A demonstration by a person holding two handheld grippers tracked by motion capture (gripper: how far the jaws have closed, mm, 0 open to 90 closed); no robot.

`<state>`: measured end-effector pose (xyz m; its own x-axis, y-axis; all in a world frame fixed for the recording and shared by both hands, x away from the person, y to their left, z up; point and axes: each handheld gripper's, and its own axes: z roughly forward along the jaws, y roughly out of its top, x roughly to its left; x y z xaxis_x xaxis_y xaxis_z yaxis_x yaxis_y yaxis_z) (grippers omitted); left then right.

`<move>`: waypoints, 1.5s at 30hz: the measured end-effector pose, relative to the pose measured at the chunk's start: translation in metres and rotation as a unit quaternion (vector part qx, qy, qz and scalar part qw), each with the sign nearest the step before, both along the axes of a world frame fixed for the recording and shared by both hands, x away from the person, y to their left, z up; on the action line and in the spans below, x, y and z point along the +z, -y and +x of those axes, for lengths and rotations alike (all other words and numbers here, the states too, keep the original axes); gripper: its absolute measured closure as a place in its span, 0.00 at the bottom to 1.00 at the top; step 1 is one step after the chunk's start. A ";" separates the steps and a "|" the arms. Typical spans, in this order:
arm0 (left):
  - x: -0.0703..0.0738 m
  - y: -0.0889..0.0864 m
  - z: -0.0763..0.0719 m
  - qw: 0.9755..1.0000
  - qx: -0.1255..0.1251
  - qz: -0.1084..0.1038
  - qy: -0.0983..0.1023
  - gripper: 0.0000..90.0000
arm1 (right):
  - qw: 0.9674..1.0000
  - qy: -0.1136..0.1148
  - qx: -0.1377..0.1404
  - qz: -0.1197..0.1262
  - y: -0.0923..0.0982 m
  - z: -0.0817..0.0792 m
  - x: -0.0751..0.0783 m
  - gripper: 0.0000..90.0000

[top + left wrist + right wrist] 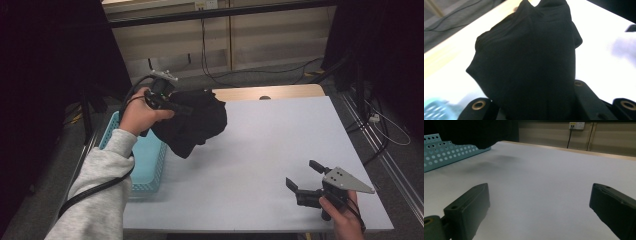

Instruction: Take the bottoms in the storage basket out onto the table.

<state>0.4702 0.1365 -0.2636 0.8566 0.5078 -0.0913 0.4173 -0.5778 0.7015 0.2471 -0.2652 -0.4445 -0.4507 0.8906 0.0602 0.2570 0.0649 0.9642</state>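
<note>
left gripper [172, 102] clamped on bunched black cloth [195, 122], cloth hanging above the table's [260, 150] left edge beside blue basket [150, 165], right gripper [305, 177] resting on table, jaws wide apart, holding nothing

Probably a lab: floor cables [260, 75], black curtains [50, 50].
</note>
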 end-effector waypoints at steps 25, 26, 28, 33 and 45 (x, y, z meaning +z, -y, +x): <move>-0.116 0.044 -0.037 0.999 -0.018 -0.027 -0.044 0.32 | 1.000 -0.006 0.012 -0.015 -0.006 0.003 -0.001 0.03; -0.117 0.041 -0.037 0.999 -0.015 -0.024 -0.041 0.31 | 1.000 -0.006 0.012 -0.017 -0.007 0.004 -0.001 0.03; -0.119 0.035 -0.037 0.999 -0.003 -0.023 -0.032 0.28 | 1.000 -0.007 0.014 -0.019 -0.007 0.004 -0.002 0.03; -0.125 0.024 -0.037 0.999 0.021 -0.031 -0.031 0.24 | 1.000 -0.011 0.013 -0.020 -0.009 0.006 -0.002 0.03; -0.133 0.019 -0.034 0.998 0.047 -0.034 -0.037 0.21 | 0.999 -0.039 0.024 -0.028 -0.023 0.018 -0.004 0.03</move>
<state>0.4360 0.1175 -0.3970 0.7956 0.5756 -0.1891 0.5190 -0.4864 0.7029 0.2648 -0.2423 -0.4481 -0.4885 0.8712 0.0481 0.3270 0.1317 0.9358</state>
